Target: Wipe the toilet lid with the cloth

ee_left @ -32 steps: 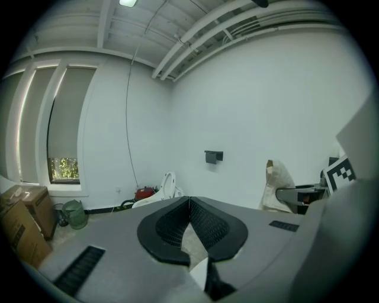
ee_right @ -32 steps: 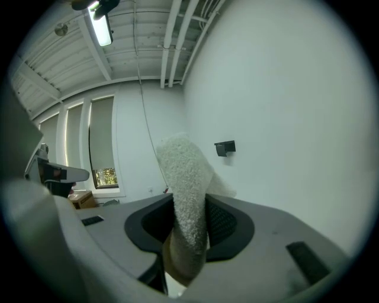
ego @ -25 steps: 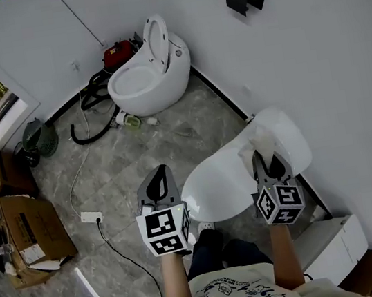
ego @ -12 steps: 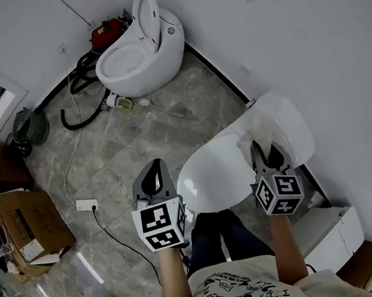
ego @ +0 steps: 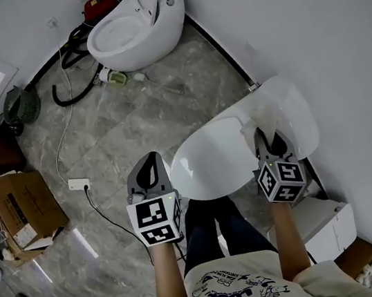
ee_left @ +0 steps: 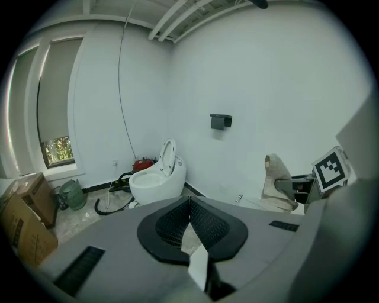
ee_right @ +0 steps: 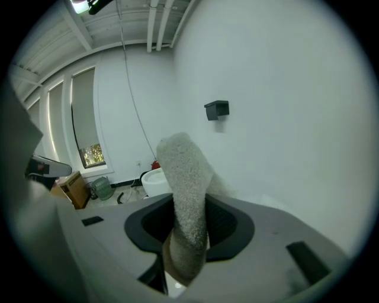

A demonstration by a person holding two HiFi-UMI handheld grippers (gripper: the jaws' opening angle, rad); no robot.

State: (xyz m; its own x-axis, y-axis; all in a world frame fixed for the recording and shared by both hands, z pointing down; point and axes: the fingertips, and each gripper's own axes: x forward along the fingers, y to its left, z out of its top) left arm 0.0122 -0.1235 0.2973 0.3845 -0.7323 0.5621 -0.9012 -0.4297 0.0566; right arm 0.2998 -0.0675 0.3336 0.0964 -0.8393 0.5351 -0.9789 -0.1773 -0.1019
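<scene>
Right tool (ego: 270, 142) grasps the cloth (ego: 254, 131) above the white toilet lid (ego: 210, 167); left tool (ego: 150, 162), clenched empty, hangs beside the lid over the grey marble floor (ego: 165, 105).

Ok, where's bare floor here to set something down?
The grey floor between the closed toilet lid and the far toilet is mostly bare. The left side is crowded, with cardboard boxes, a power strip and a green bin.
</scene>
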